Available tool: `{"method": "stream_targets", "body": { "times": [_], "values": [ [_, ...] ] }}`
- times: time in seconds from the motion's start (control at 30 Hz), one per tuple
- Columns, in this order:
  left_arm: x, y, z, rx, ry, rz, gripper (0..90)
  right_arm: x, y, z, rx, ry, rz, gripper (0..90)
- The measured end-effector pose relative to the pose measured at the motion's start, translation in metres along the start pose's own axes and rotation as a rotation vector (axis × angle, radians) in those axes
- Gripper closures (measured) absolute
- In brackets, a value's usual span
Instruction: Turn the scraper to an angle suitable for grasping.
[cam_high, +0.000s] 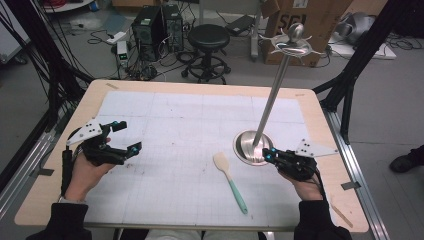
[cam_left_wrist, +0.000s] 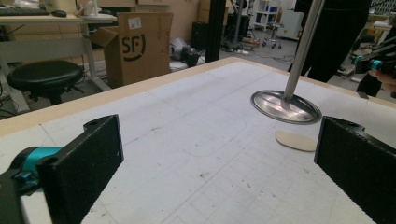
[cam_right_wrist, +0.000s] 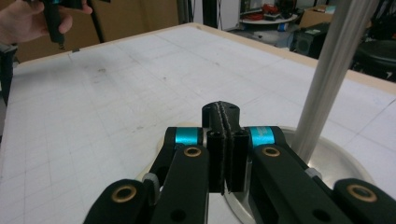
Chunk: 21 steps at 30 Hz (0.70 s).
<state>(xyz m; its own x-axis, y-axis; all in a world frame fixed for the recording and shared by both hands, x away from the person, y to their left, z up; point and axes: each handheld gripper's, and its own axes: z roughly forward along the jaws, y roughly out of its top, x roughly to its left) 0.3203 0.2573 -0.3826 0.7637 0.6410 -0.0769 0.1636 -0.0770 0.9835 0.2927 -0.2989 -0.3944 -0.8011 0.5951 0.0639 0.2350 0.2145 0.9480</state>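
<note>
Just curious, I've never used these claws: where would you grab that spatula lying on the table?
I'd take the spatula by its slim green handle, coming straight down with the jaws across it. It lies flat, and the broad pale blade sits close to the metal stand's base.

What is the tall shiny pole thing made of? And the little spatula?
The stand looks like polished metal, probably steel: its pole and round base mirror the light. The spatula seems to have a pale wooden blade and a mint-green handle, perhaps silicone or plastic; its matte look leaves that open.
</note>
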Motion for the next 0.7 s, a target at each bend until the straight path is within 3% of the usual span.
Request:
{"method": "stream_targets", "body": {
  "times": [0.3, 0.5, 0.7],
  "values": [
    [-0.002, -0.001, 0.003, 0.010, -0.005, 0.009, 1.7, 0.008, -0.013, 0.034, 0.117, 0.074, 0.024, 89.7],
    [-0.002, -0.001, 0.002, 0.007, -0.003, 0.005, 1.7, 0.015, -0.020, 0.058, 0.200, 0.125, 0.011, 89.7],
    [-0.003, -0.002, 0.004, 0.018, -0.008, 0.009, 1.7, 0.024, -0.023, 0.078, 0.281, 0.145, 0.013, 89.7]
  ]
}}
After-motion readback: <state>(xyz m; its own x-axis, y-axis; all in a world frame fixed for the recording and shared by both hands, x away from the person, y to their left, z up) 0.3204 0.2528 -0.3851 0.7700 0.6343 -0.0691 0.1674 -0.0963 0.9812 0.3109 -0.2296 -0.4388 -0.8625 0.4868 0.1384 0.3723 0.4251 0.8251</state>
